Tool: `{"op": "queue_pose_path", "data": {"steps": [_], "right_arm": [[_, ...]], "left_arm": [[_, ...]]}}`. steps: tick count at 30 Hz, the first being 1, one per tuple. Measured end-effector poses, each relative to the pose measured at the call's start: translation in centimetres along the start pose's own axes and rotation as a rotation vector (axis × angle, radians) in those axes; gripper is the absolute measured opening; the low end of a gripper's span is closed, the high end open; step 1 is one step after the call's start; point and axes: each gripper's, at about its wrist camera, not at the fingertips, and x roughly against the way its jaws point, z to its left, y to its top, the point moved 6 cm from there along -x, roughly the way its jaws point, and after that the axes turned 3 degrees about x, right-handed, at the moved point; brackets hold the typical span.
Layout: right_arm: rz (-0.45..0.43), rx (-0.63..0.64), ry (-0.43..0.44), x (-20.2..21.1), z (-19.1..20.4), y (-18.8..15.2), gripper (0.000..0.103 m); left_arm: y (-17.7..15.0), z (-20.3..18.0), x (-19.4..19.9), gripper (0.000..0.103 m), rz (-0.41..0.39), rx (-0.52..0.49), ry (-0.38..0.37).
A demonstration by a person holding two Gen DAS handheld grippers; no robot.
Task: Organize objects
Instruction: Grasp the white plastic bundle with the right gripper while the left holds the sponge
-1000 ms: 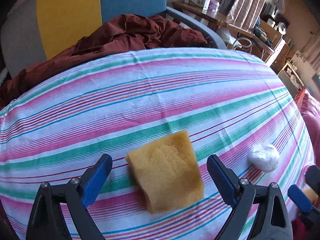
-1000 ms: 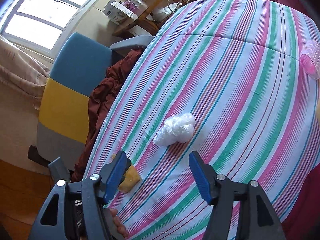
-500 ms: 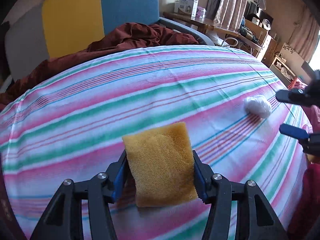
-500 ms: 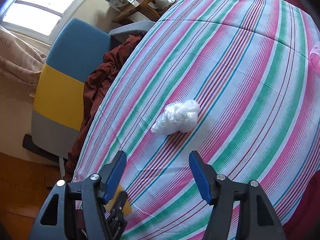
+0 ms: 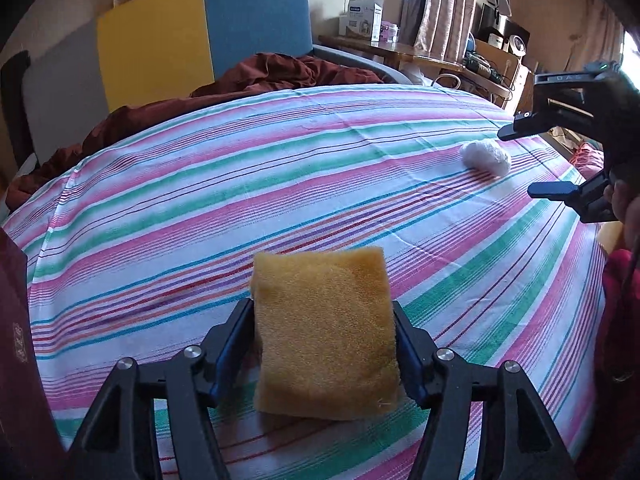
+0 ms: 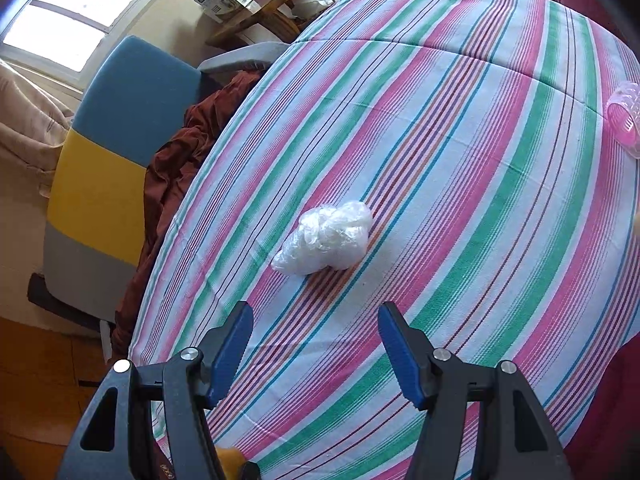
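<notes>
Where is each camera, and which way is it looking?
Left wrist: sits on the left tool, looking across the striped table toward the chair; its fingers clamp the yellow sponge, and the right tool shows.
Right wrist: sits on the right tool, looking down at the plastic wad; fingers apart.
Both show the wad and table.

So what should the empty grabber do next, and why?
Probably ease the right gripper forward and down over the crumpled plastic bag. Its jaws are open and empty, the bag lies just ahead of them on the striped cloth, and the left gripper already clamps the sponge.
</notes>
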Motion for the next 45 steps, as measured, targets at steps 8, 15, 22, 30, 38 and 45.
{"op": "queue_pose_path", "data": {"steps": [8,15,22,30,38,45], "right_arm": [[-0.051,-0.050,0.000,0.1,-0.5,0.9,0.066],[-0.058,-0.032,-0.047,-0.1,-0.4,1.1,0.066],[0.032,0.369,-0.206,-1.7,3.9,1.9,0.066],[0.189,0.816,-0.401,-4.6,4.5,1.7,0.065],[0.158,0.911,-0.470,-7.4,5.1,3.1,0.054],[0.152,0.835,-0.395,-7.2,6.2,0.8,0.039]], "left_arm": [[0.0,-0.4,0.1,0.065,-0.017,-0.028,0.040],[-0.2,-0.3,0.1,0.066,-0.023,-0.010,0.012],[-0.1,-0.2,0.0,0.067,-0.027,-0.012,0.010],[-0.2,-0.1,-0.1,0.067,-0.033,-0.019,0.018],[-0.3,-0.3,0.0,0.067,-0.039,-0.028,0.028],[-0.4,-0.5,0.1,0.068,-0.047,-0.038,0.041]]}}
